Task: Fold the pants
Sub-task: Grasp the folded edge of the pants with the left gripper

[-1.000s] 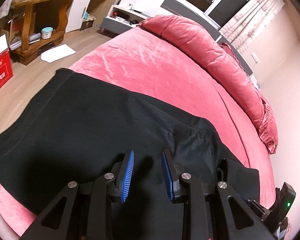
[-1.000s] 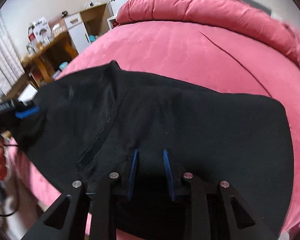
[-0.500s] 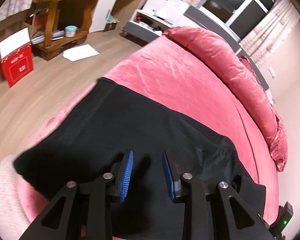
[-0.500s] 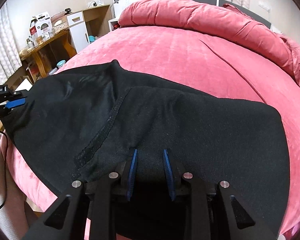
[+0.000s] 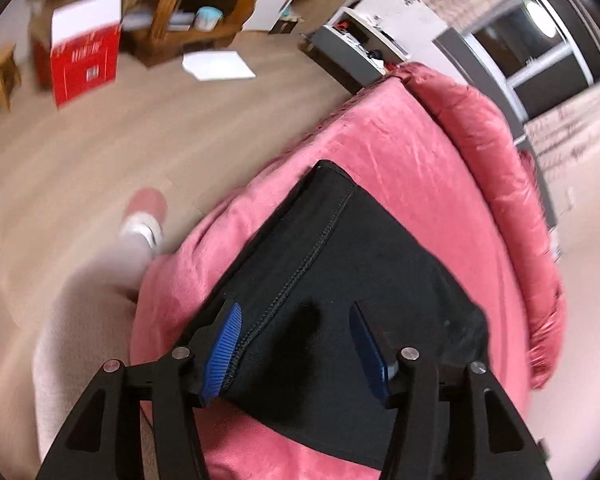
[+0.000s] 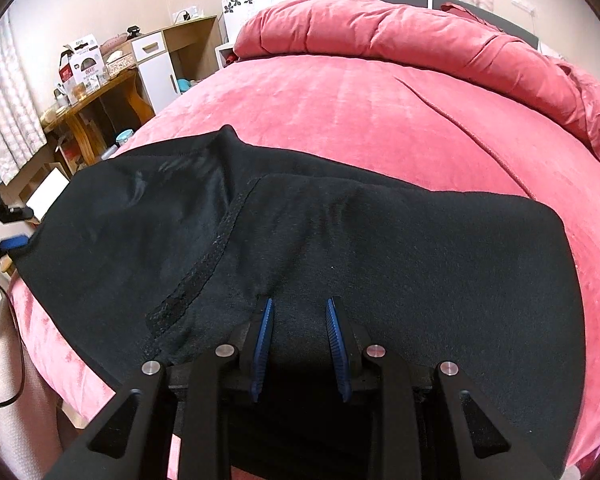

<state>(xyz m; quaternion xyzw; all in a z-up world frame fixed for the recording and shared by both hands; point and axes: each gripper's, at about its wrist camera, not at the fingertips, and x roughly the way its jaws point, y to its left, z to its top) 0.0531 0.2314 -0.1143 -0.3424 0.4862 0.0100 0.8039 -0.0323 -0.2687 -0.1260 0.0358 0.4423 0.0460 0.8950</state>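
Note:
Black pants (image 6: 380, 248) lie spread on a pink bed (image 6: 360, 108), with one layer folded over and a stitched seam (image 6: 216, 248) running down the left part. My right gripper (image 6: 299, 312) is shut on a fold of the pants near the bed's front edge. In the left wrist view the pants (image 5: 360, 248) reach the bed's corner. My left gripper (image 5: 296, 316) is open wide, its jaws straddling the pants' seamed edge (image 5: 300, 264) with nothing held. The left gripper also shows at the left edge of the right wrist view (image 6: 8, 232).
A rolled pink duvet (image 6: 400, 36) lies along the head of the bed. A wooden shelf unit (image 6: 96, 100), a white cabinet (image 6: 160, 60) and a red and white box (image 5: 84, 60) stand on the wood floor to the left. My leg and slippered foot (image 5: 144, 216) are beside the bed.
My left gripper has opened wide and swung left and back toward the bed's corner. The right gripper has stayed shut on the pants, nearly still.

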